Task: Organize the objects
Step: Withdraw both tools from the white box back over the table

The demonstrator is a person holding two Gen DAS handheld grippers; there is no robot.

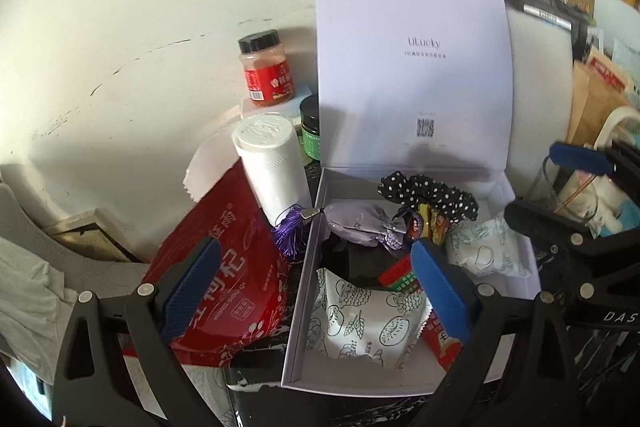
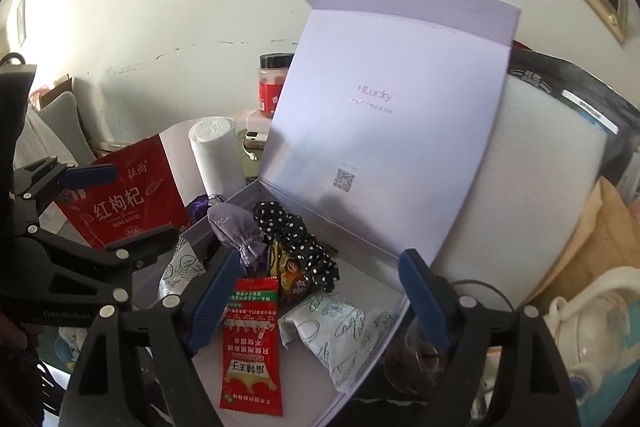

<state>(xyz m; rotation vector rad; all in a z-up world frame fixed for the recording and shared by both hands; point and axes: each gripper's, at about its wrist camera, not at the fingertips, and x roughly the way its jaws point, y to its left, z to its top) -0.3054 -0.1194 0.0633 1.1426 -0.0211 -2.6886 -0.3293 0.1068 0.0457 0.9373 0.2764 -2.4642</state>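
A lilac gift box [image 1: 296, 355] [image 2: 384, 251] stands open, its lid upright. Inside lie a lilac pouch [image 1: 360, 223] [image 2: 236, 223], a polka-dot scrunchie [image 1: 432, 193] [image 2: 296, 239], white patterned snack packs [image 1: 360, 319] [image 2: 340, 327], a red sachet [image 2: 250, 343] and small candies [image 1: 428, 223]. My left gripper [image 1: 316, 291] is open and empty, hovering over the box's left wall. My right gripper [image 2: 316, 303] is open and empty above the box's front, the red sachet between its fingers.
Left of the box lie a red goji bag [image 1: 224, 291] [image 2: 128, 199], a white tissue roll [image 1: 272, 167] [image 2: 216, 155], a purple tassel [image 1: 290, 231], a red spice jar [image 1: 266, 69] and a green jar [image 1: 311, 131]. A teapot [image 2: 592, 331] and paper bags stand right.
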